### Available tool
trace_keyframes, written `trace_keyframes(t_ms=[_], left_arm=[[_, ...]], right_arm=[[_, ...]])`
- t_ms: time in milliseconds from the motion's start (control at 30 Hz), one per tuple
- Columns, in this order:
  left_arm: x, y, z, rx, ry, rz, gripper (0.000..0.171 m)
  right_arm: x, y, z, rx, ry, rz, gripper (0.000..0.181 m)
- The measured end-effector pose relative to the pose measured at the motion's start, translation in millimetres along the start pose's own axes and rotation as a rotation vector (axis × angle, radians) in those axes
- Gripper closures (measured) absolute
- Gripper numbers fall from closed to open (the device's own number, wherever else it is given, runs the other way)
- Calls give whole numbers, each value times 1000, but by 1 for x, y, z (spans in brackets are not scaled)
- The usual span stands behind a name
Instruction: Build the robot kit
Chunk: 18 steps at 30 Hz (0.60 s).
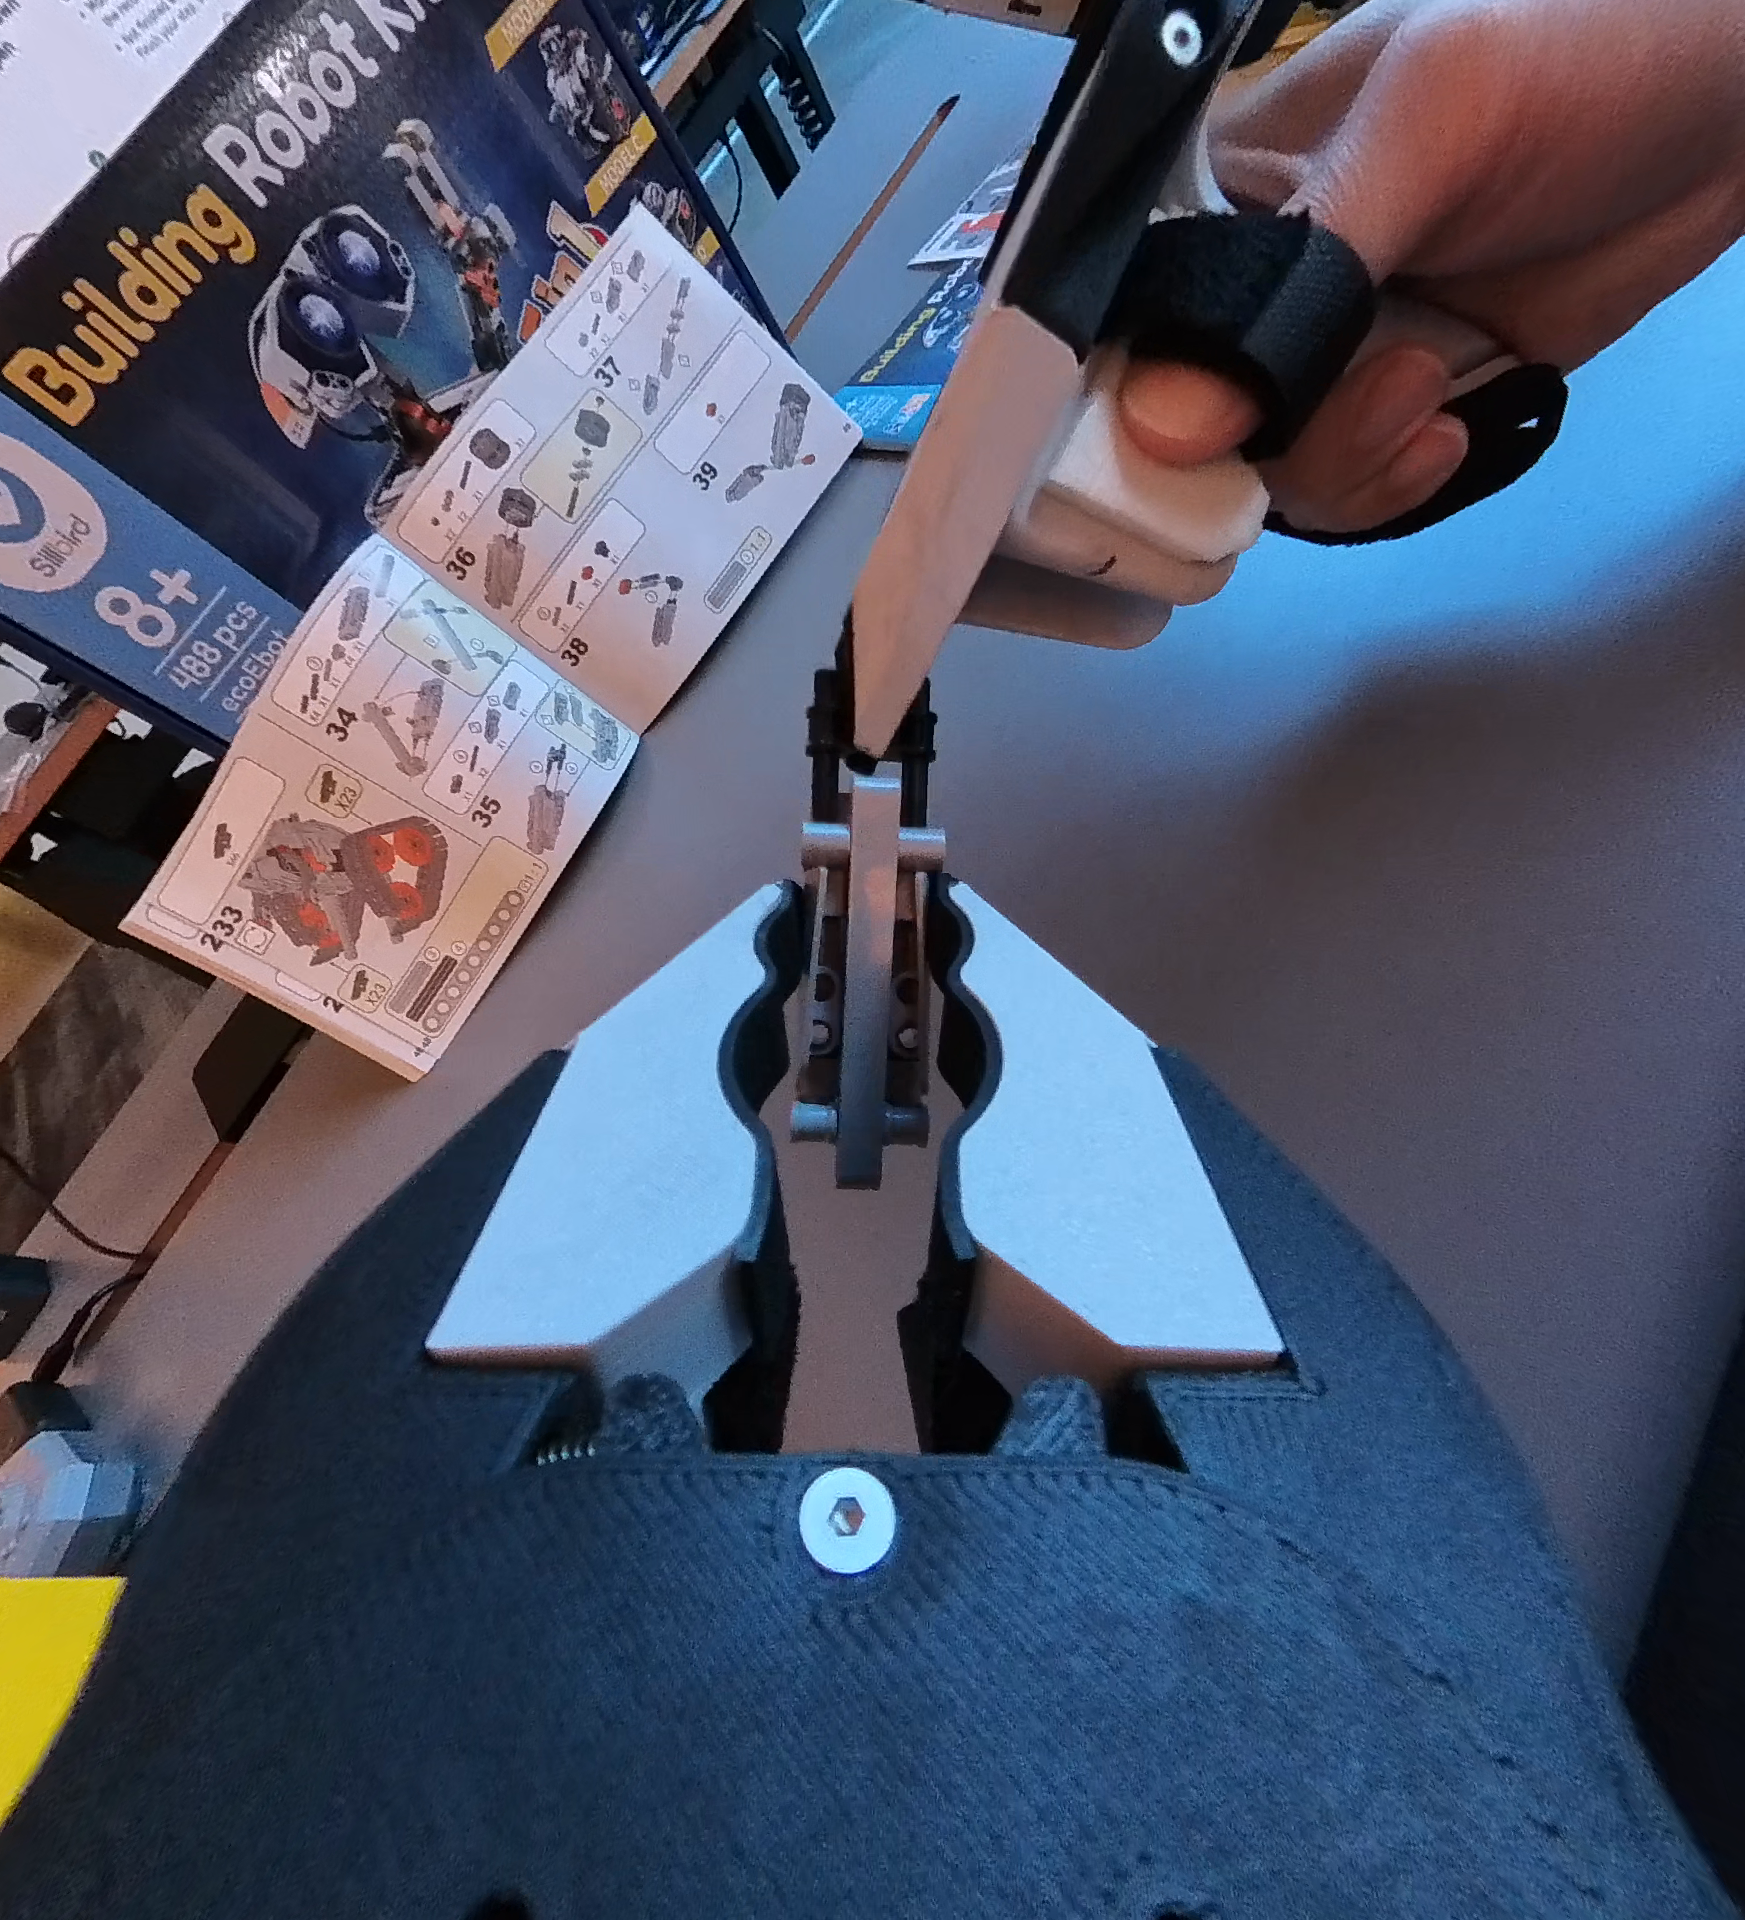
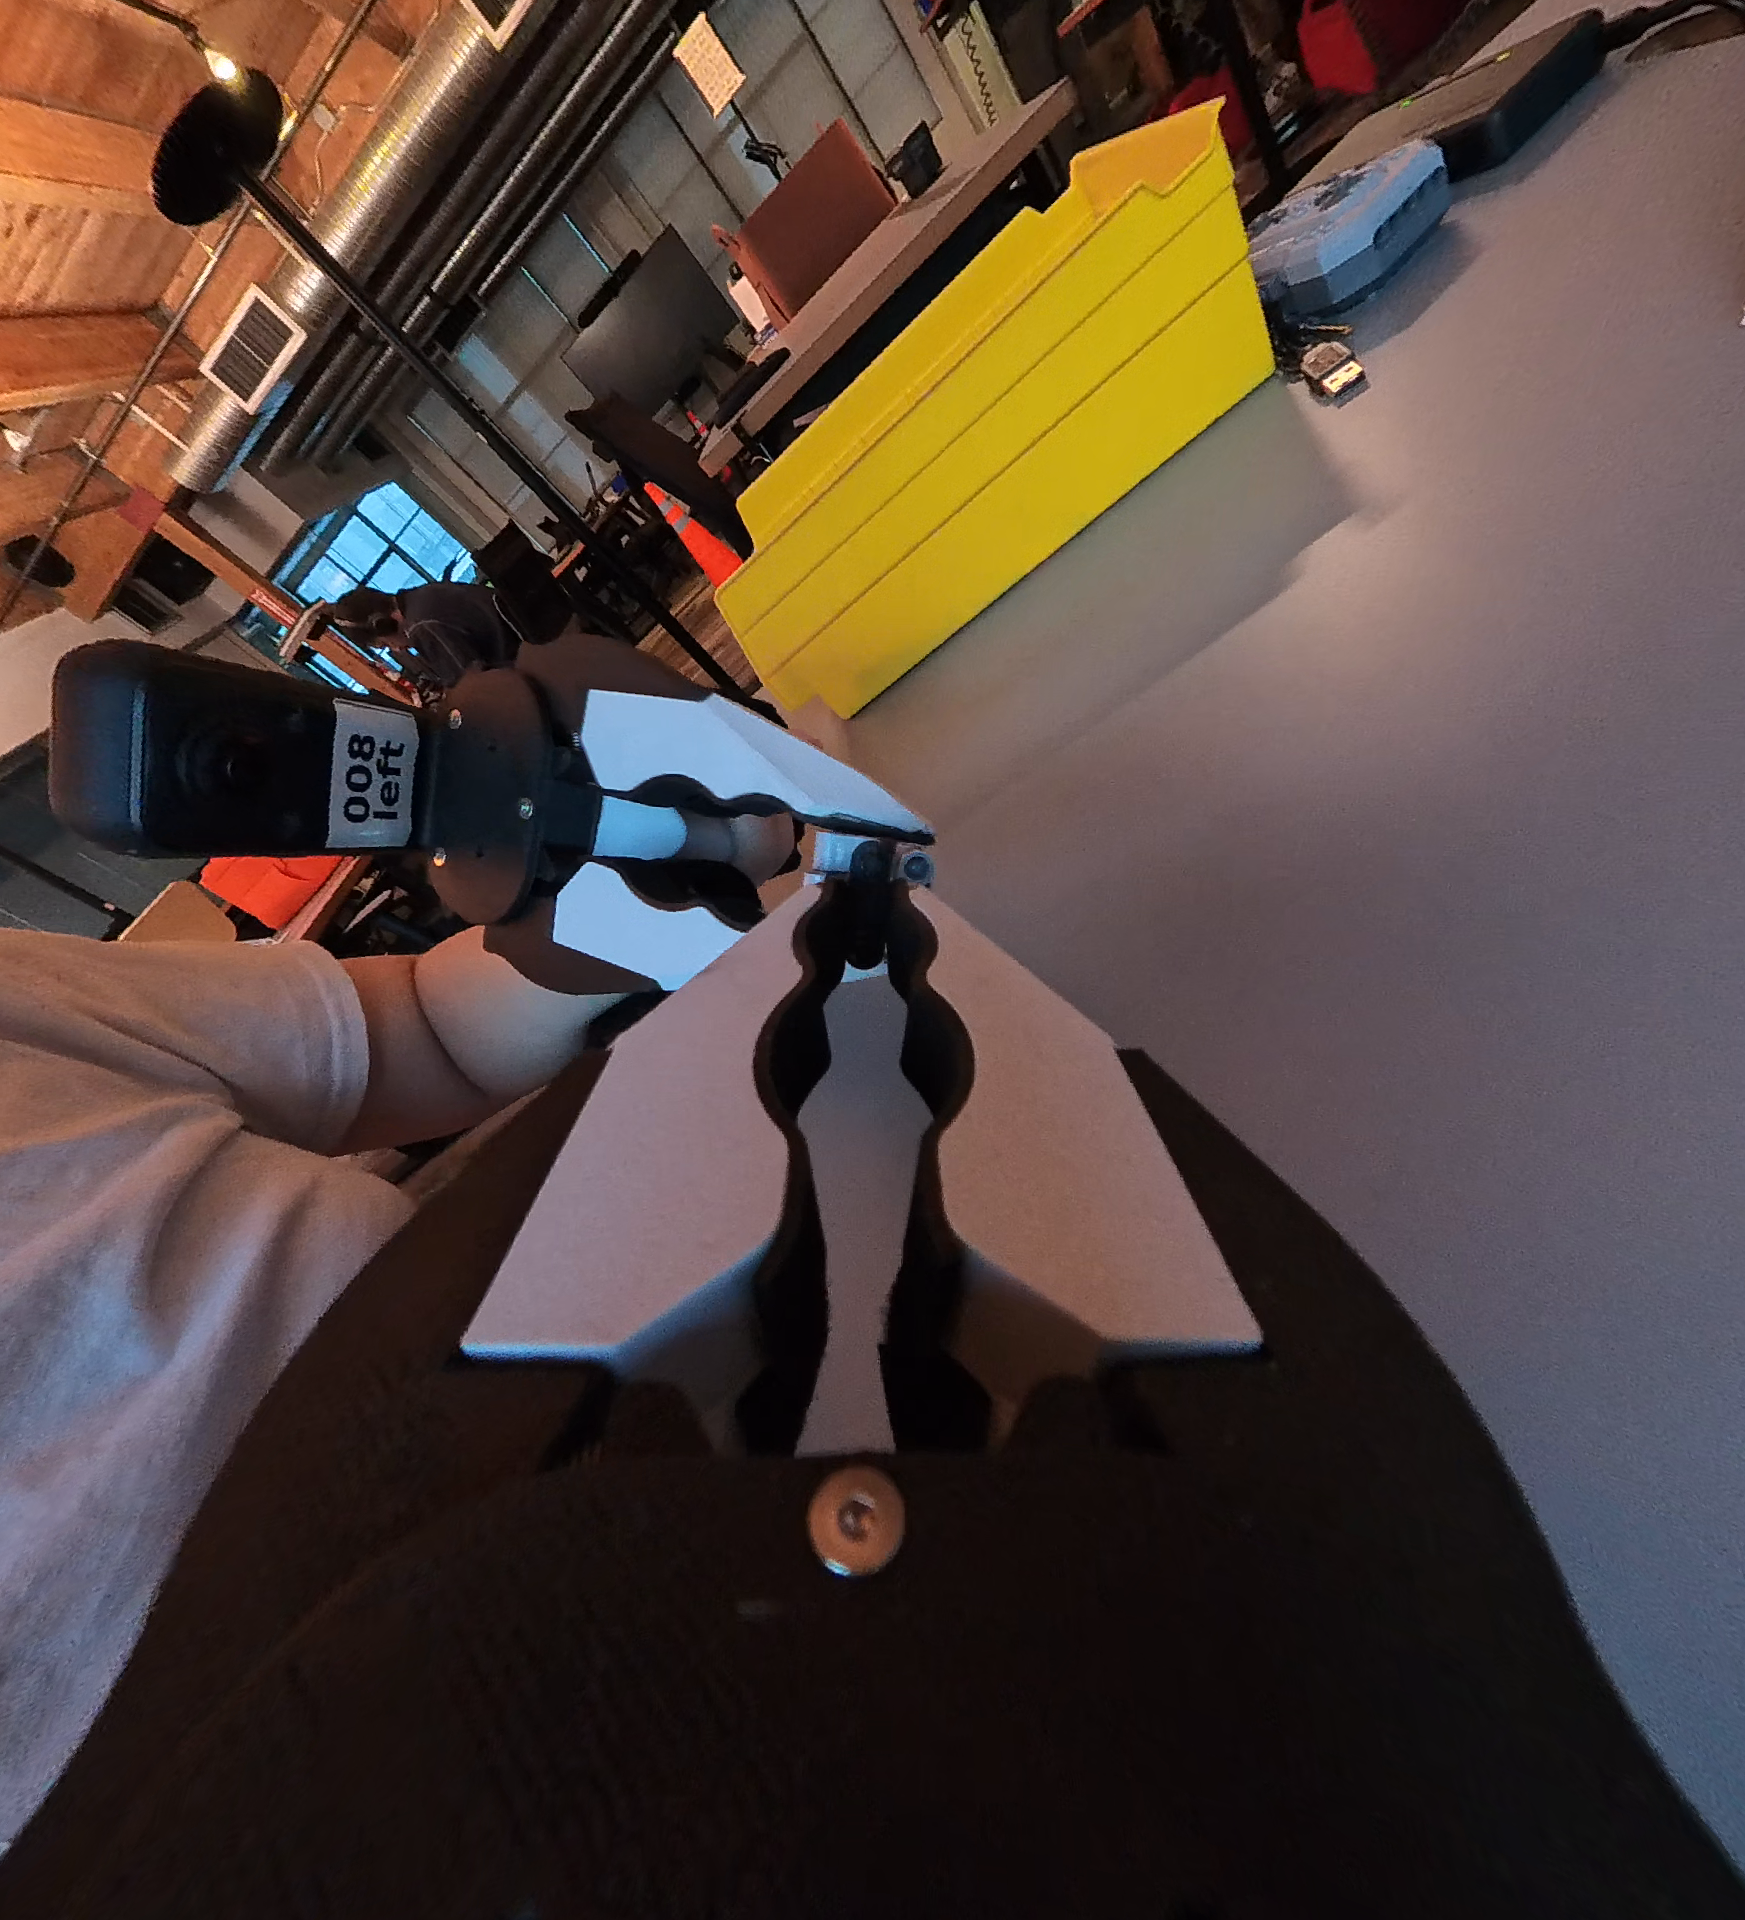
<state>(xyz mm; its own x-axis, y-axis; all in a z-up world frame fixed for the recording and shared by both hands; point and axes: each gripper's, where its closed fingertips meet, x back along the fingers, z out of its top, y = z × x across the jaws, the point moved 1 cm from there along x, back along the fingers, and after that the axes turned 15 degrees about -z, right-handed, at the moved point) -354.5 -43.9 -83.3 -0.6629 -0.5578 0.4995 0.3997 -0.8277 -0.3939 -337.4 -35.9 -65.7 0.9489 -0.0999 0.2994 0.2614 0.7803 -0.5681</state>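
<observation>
Both grippers (image 1: 866,894) (image 2: 863,883) clamp one grey assembly (image 1: 866,997).

Dim, cool indoor light; soft shadows, strong wide-angle edge distortion.

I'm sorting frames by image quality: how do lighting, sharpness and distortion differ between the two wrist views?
Left wrist view: even, cool light; the grey-and-black building-brick assembly held in the left gripper is sharp; the person's hand is slightly soft. Right wrist view: dimmer and warmer; the right gripper is dark; the yellow plastic bin casts a soft shadow; wide-angle bending tilts the background.
</observation>
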Motion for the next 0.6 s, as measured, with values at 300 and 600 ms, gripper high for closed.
trace_keyframes(t_ms=[300, 600], left_arm=[[-4, 2, -5, 30, -36, -15, 150], [-6, -19, 8, 227, 112, -4, 149]], right_arm=[[-3, 5, -4, 16, -27, -39, 174], [2, 6, 24, 109, 127, 0, 148]])
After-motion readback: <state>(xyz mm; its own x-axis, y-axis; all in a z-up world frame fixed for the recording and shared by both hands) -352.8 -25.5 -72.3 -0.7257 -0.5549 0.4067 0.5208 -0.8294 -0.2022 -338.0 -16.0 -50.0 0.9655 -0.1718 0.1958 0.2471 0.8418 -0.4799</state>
